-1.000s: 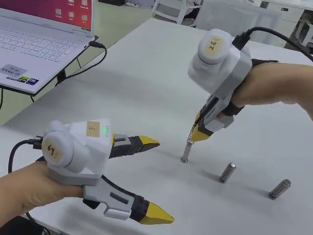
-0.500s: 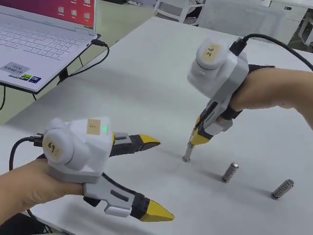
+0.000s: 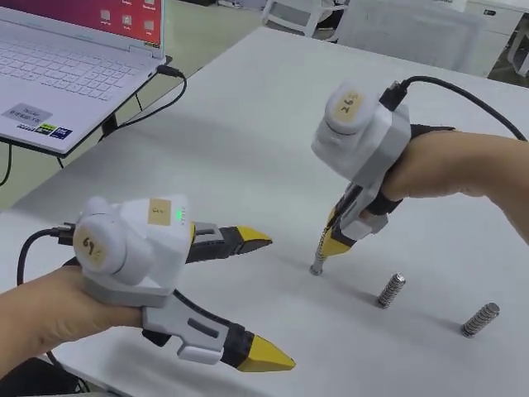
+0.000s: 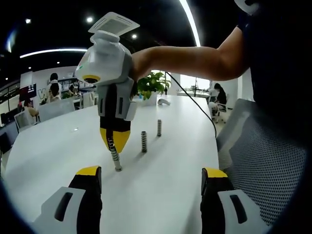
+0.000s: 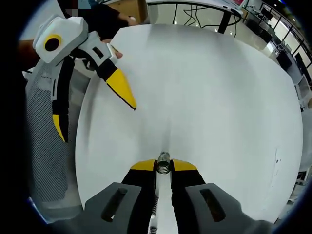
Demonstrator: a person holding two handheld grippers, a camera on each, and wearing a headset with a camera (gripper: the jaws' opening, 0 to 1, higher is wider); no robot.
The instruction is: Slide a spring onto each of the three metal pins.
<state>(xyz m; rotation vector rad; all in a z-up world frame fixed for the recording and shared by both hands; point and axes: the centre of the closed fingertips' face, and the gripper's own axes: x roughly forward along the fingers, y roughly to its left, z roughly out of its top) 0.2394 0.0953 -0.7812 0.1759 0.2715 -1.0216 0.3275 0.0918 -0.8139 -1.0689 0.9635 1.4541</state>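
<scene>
My right gripper is shut on a thin spring that hangs tilted over an upright metal pin on the white table. From the left gripper view, the spring reaches down onto the pin under the right gripper. Two other pins, each with a spring around it, stand to the right. The right gripper view has the spring clamped between the yellow fingertips. My left gripper stays open with nothing in it, to the left of the pin.
An open laptop sits at the far left, and its black cable runs over the table's edge. A grey mesh chair stands beside the table. The white table stretches away behind the pins.
My right gripper has come down a little with the spring, closer to the pin's base. The left gripper has stayed in place and open.
</scene>
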